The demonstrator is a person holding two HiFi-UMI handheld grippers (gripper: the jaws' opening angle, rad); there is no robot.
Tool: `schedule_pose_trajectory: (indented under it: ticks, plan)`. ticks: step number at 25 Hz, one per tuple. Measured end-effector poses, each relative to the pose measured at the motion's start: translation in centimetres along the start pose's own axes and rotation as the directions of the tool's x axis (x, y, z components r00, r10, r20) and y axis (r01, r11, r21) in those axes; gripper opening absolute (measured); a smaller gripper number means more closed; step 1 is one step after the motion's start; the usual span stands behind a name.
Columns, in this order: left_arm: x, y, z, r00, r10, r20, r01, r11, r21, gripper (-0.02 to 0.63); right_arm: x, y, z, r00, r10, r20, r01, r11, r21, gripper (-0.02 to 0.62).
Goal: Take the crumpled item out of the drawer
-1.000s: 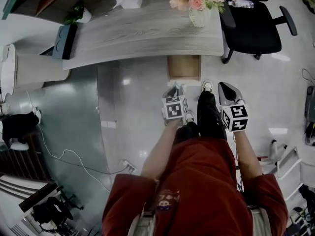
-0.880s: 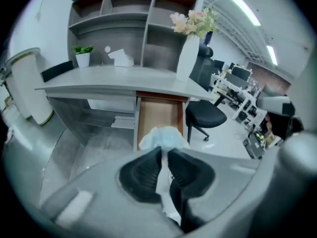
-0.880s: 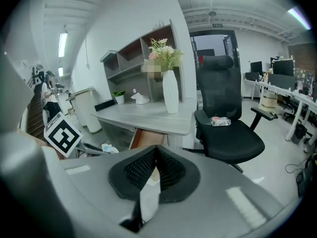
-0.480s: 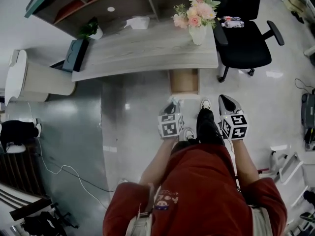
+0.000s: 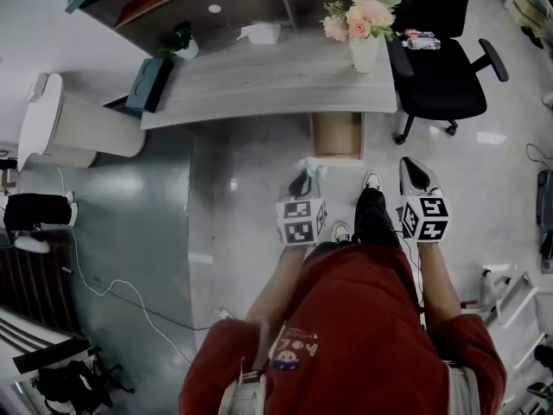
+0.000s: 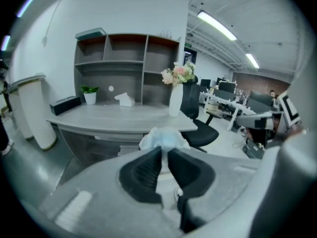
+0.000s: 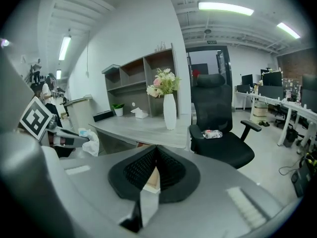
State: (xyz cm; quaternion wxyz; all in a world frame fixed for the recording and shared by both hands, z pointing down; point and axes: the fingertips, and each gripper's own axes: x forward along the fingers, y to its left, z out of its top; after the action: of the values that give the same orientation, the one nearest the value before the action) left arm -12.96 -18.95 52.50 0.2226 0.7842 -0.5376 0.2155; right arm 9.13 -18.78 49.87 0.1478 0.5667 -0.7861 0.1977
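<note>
Ahead of the left gripper (image 5: 304, 184) and right gripper (image 5: 413, 173) the desk (image 5: 276, 76) is standing on the floor (image 5: 242, 171). Sitting on it:
- vase (image 5: 364, 52), ahead, between the two
- tissue box (image 5: 259, 33) and plant (image 5: 183, 43), farther back, left of the left gripper
- black box (image 5: 154, 83), far left end

A chair (image 5: 441, 72) is standing on the floor beyond the right gripper.

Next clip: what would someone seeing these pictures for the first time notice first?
First, the crumpled white item pinched at the tips of the left gripper, held up in front of the grey desk. Next, the vase of pink flowers at the desk's right end, beside a black office chair. The right gripper is shut with nothing in it.
</note>
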Motion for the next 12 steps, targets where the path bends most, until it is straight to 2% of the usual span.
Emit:
schedule_pose_trajectory:
  ticks: [5,12]
  plan:
    - [-2.0,0.1,1.7,0.998,0.011,0.066,-0.015,0.998,0.062,0.035,-0.1,1.3,-0.2,1.000,0.012,-0.001,-0.012,1.000,-0.015,0.002]
    - [-3.0,0.0,3.1,0.992,0.008,0.125,-0.020,0.996,0.091,0.035,0.0,2.1,0.8,1.000,0.021,0.016,-0.021,0.999,-0.034,0.002]
